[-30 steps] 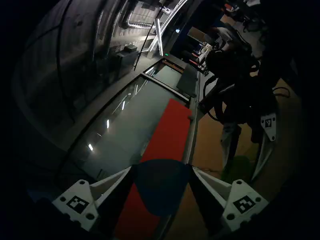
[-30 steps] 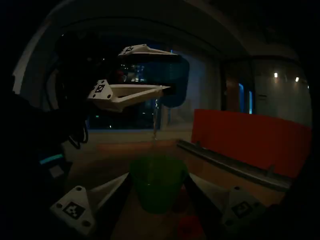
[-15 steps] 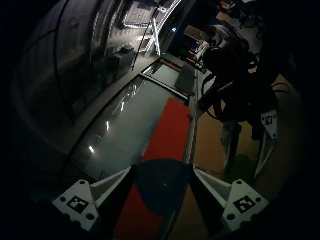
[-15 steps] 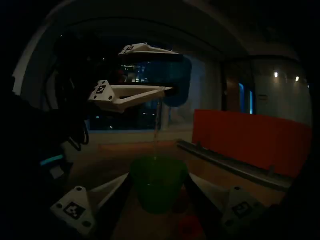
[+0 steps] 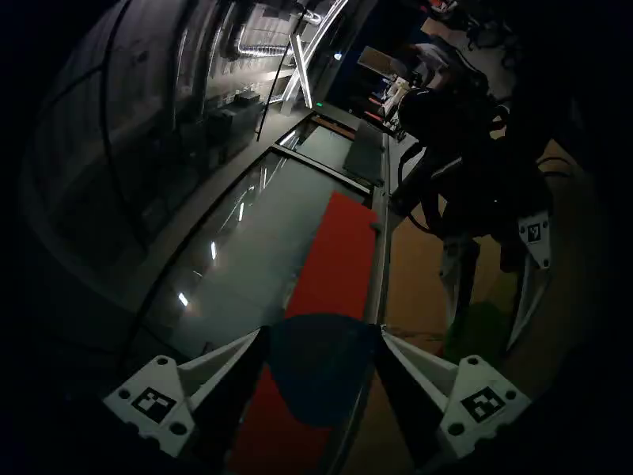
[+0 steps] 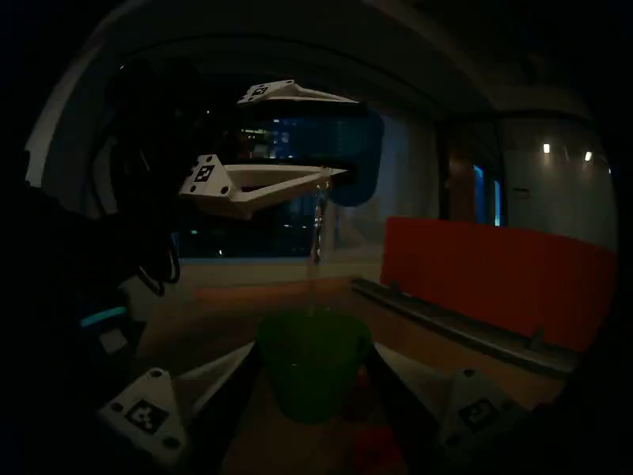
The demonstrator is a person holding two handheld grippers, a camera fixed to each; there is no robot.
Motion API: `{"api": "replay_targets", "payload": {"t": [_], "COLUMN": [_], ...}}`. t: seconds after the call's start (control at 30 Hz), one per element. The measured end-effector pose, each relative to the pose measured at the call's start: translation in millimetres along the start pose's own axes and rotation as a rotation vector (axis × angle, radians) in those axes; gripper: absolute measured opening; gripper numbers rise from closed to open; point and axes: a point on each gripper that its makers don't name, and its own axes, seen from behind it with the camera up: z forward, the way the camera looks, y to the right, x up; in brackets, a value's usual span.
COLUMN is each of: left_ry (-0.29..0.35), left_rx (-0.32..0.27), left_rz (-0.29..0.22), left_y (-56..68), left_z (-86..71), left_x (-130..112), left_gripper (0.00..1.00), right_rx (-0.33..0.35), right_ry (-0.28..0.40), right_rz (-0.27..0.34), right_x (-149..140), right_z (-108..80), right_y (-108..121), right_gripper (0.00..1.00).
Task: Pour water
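Note:
The room is dim. In the right gripper view my right gripper is shut on a green cup, held upright. Above it my left gripper holds a dark blue cup tipped on its side, and a thin stream of water falls from it into the green cup. In the left gripper view the blue cup sits between my left gripper's white fingers, which are shut on it. Farther off at the right I see the right gripper with the green cup between its fingers.
A red panel stands along the far edge of the brown table, behind a metal rail. Dark windows lie beyond. A person in dark clothing holds the grippers. A small red object lies near the green cup.
The left gripper with the blue cup has risen slightly and tilted a little further. The water stream keeps falling into the green cup, which stays in place.

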Motion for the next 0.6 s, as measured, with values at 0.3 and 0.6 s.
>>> {"api": "replay_targets", "payload": {"t": [0.3,0.6], "left_ry": [-0.003,-0.009], "left_rx": [-0.002,-0.008], "left_rz": [0.02,0.043], "left_y": [-1.5,-2.8], "left_z": [1.2,1.8], "left_x": [1.2,2.0], "left_gripper": [0.9,0.9], "right_rx": [0.005,0.005], "right_ry": [0.001,0.001], "right_rz": [0.001,-0.001], "right_x": [0.4,0.0], "right_z": [0.9,1.0], "right_y": [-1.0,-1.1], "right_gripper": [1.0,1.0]}}
